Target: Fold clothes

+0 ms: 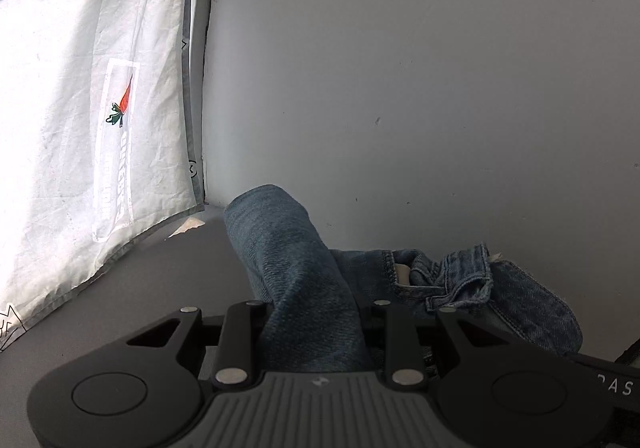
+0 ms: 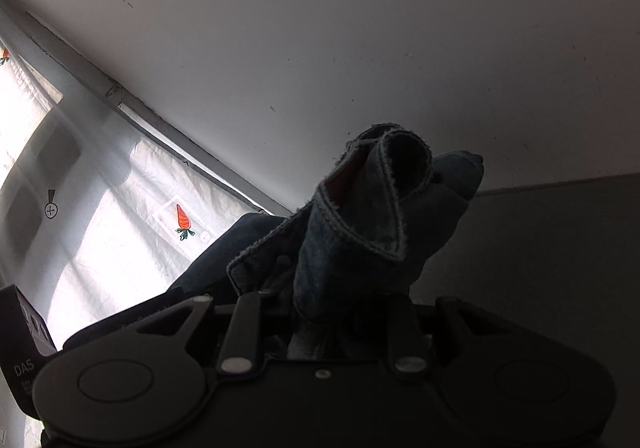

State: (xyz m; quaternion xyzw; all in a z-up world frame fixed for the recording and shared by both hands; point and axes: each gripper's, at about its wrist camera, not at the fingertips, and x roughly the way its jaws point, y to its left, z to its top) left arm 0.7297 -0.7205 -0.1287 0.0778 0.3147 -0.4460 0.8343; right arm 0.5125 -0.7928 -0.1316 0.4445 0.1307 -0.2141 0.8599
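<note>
Left wrist view: the left gripper (image 1: 316,332) is clamped on a fold of blue jeans (image 1: 296,272), which rises in a thick roll from between its fingers toward the white wall (image 1: 400,67). More of the jeans trails to the right, where a bunched seam and a bit of pale lining (image 1: 402,272) show, lying on the grey table (image 1: 160,280) close to the wall. At the left a white curtain (image 1: 80,127) with a small carrot print (image 1: 122,107) hangs down to the table's left edge, and a narrow dark gap runs between the curtain's hem and the wall. Bare grey table lies open to the left of the jeans, up to the curtain. No container is in sight in this view. Right wrist view: the right gripper (image 2: 320,328) is closed on another part of the jeans (image 2: 360,215), and a hemmed opening (image 2: 404,163) stands up in front of the camera, its frayed edge curling into a loop. Behind it are the white wall (image 2: 320,27) and, at the right, a grey surface (image 2: 540,240) meeting the wall along a straight edge; that side is open. At the left the curtain (image 2: 120,228) with its carrot print (image 2: 183,219) glows with daylight, and part of the other gripper's body (image 2: 24,348) shows at the lower left edge.
</note>
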